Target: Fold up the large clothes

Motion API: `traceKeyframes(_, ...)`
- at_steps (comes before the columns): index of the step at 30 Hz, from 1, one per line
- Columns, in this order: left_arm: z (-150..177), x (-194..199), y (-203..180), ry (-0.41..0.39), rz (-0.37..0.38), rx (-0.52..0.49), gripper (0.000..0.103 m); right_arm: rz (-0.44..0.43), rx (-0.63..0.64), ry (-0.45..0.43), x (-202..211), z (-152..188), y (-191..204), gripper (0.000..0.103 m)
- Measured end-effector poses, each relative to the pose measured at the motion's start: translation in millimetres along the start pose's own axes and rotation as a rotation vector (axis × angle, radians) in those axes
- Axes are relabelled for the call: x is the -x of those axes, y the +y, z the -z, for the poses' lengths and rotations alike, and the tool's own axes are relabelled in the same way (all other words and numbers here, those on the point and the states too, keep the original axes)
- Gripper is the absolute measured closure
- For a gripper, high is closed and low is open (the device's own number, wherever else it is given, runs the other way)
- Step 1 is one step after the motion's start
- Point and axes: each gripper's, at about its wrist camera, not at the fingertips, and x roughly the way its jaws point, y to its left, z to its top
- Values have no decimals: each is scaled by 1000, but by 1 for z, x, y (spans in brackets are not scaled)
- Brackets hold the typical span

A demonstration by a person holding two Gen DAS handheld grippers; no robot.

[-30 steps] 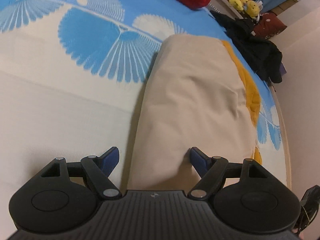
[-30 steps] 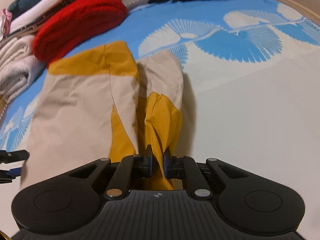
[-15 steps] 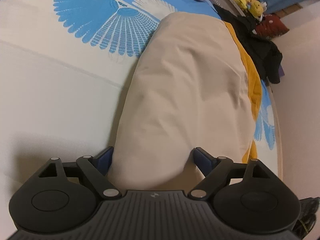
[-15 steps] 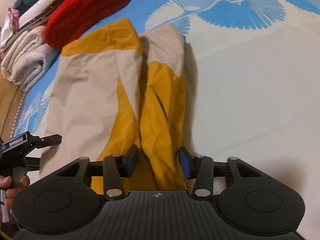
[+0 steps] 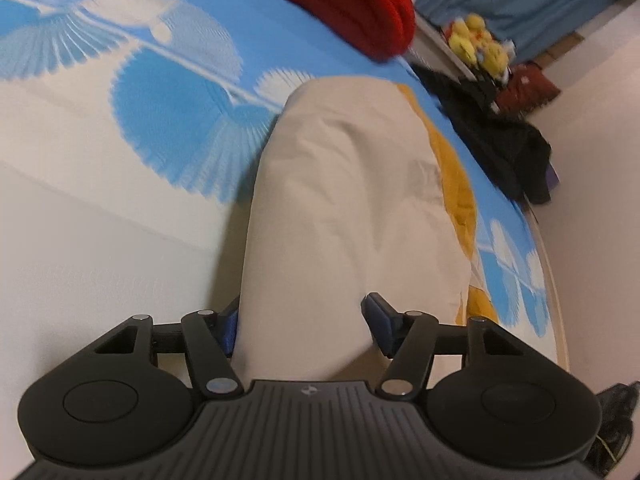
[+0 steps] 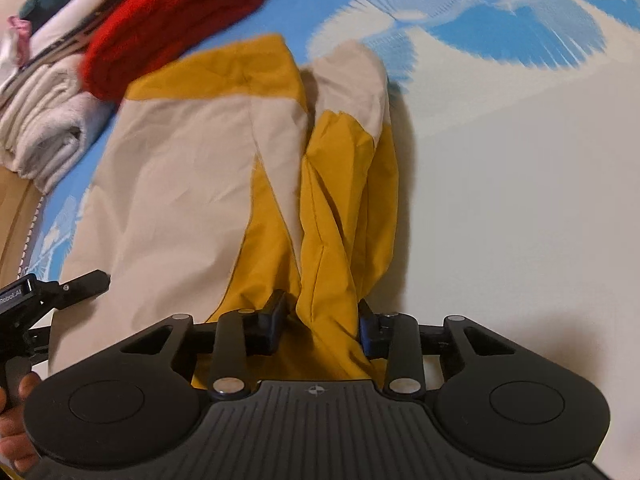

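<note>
A large beige and mustard-yellow jacket (image 5: 340,200) lies folded lengthwise on the bed. In the left wrist view my left gripper (image 5: 302,312) straddles the near beige edge. Its jaws are closing, a thick fold of beige cloth fills the gap between them, and the pads are not clamped. In the right wrist view my right gripper (image 6: 322,308) straddles a bunched yellow sleeve fold (image 6: 336,220) of the jacket (image 6: 180,180). Those jaws are closing too, with the fold loose between them. The left gripper (image 6: 52,292) and a hand (image 6: 16,400) show at that view's left edge.
The bedsheet (image 5: 80,240) is white with blue fan prints. A red knitted garment (image 5: 340,4) lies beyond the jacket beside folded whitish towels (image 6: 44,128). Black clothes (image 5: 500,140) and yellow plush toys (image 5: 476,46) sit past the bed's wooden rim (image 5: 554,300).
The right gripper, shut on the yellow sleeve a second ago, opened wide and now narrows around it. The left gripper slid over the beige edge and its jaws have narrowed.
</note>
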Motion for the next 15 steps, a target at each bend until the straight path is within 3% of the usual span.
traceKeyframes(5,-12,6,19,3,-44,18,33,-104,77,-73,-3,-5,23,70)
traceKeyframes(8,-11,10,25,28,-48,18,30,-41,95,-62,-7,-4,22,69)
traceKeyframes(11,-11,14,30,47,-47,21,29,-11,28,-136,9,-9,8,69)
traceKeyframes(15,-4,15,38,85,-45,66,28,-106,6,-247,47,-10,-2,68)
